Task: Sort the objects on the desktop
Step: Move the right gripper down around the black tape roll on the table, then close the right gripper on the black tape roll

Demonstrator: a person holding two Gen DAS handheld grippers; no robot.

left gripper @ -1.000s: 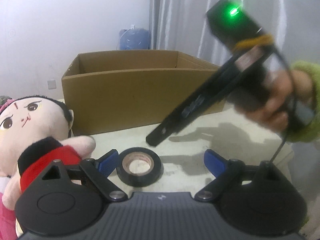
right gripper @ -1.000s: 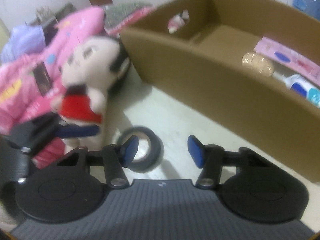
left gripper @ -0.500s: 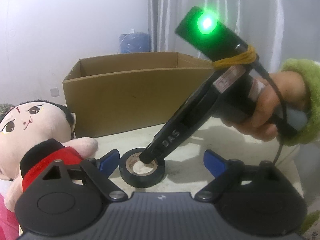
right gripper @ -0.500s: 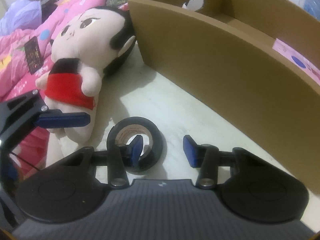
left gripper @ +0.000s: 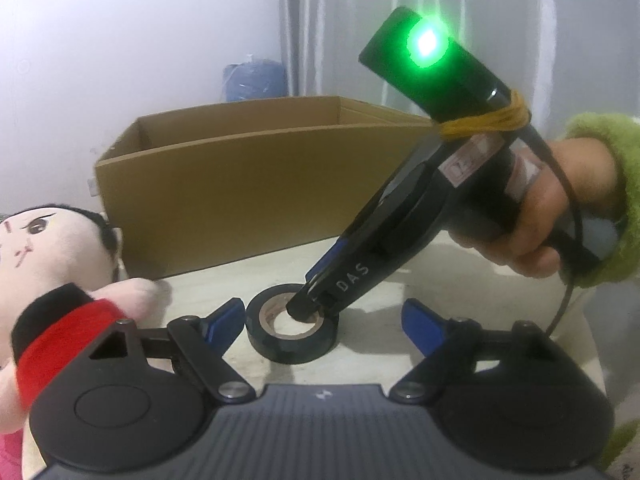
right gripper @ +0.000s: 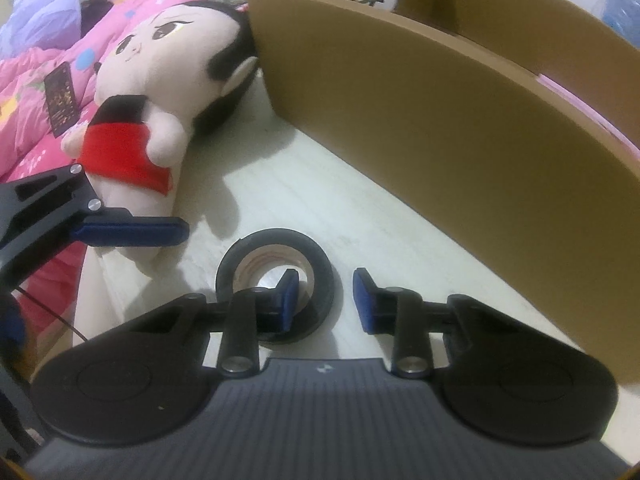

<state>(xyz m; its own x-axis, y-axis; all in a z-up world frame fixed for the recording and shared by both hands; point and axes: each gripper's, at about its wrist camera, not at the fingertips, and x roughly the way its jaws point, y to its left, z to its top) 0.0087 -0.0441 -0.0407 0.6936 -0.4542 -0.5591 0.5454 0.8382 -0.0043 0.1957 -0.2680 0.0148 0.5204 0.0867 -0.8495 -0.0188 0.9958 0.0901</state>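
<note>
Left wrist view: the left gripper stands wide apart and empty, the black tape roll lying flat on the pale counter between its blue pads, the left pad just beside the roll's rim. Only this view shows the right gripper's body, a black handle with a lit green lamp, bound with yellow rubber bands and held by a hand in a green fuzzy sleeve; its tip dips into the roll's core.

Right wrist view: the right gripper is partly open, straddling the roll's near wall; one blue pad sits inside the cardboard core and the other stands outside the rim, not touching it. The tape roll rests on the counter, and one finger of the left gripper reaches in from the left.

Containers: an open cardboard box stands behind the roll; over its far rim only a pink strip of its contents shows. In the left wrist view the cardboard box shows no contents.

Surroundings: a plush doll in a red top lies on the counter, its head against the box corner; pink bedding lies beyond it. The left wrist view shows a white wall, grey curtains and a blue bundle
</note>
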